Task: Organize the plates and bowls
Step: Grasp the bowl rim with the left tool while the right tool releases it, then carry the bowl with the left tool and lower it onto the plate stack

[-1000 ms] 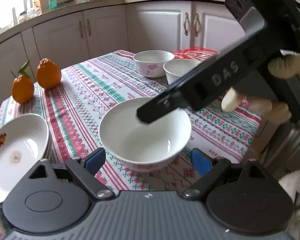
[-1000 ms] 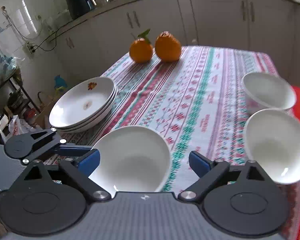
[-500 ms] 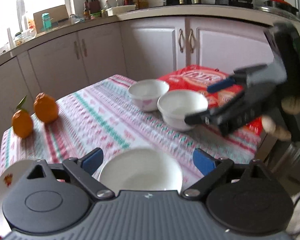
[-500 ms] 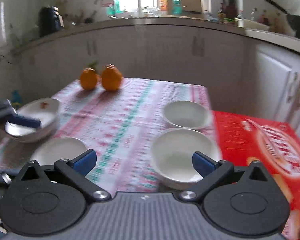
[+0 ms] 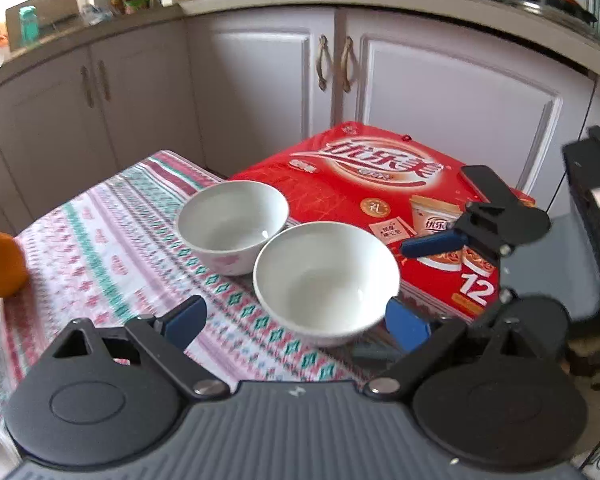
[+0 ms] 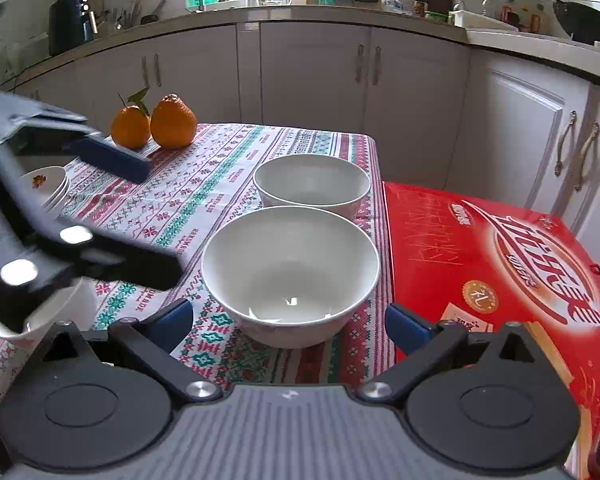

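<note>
While two white bowls sit side by side at the right edge of the bench, we frame the near bowl [image 6: 290, 276] between our right tongs [image 6: 288, 322], whose blue pads [image 6: 406, 328] stand wide apart on either side of it and press on nothing. Just beyond it, rim close to rim, stands the far bowl [image 6: 312, 182], which carries a faint pink print on its side in the left wrist view [image 5: 233, 224].

Our left tongs [image 5: 296, 322] also stand spread and empty, with the near bowl [image 5: 326, 280] ahead of them, nearer their right pad. Seen from the right wrist, those left tongs [image 6: 148, 216] cross the left of the frame, blurred, above a third white bowl [image 6: 52, 308] at the near left. A stack of plates [image 6: 46, 186] with a small flower print lies farther left on the bench.

Beneath everything runs a striped tablecloth [image 6: 204, 184] in red, green and white. Two oranges [image 6: 154, 122] rest at its far left corner, touching. A red carton [image 6: 496, 264] with printed cups butts against the bench on the right, and white kitchen cabinets [image 6: 312, 72] close the background.
</note>
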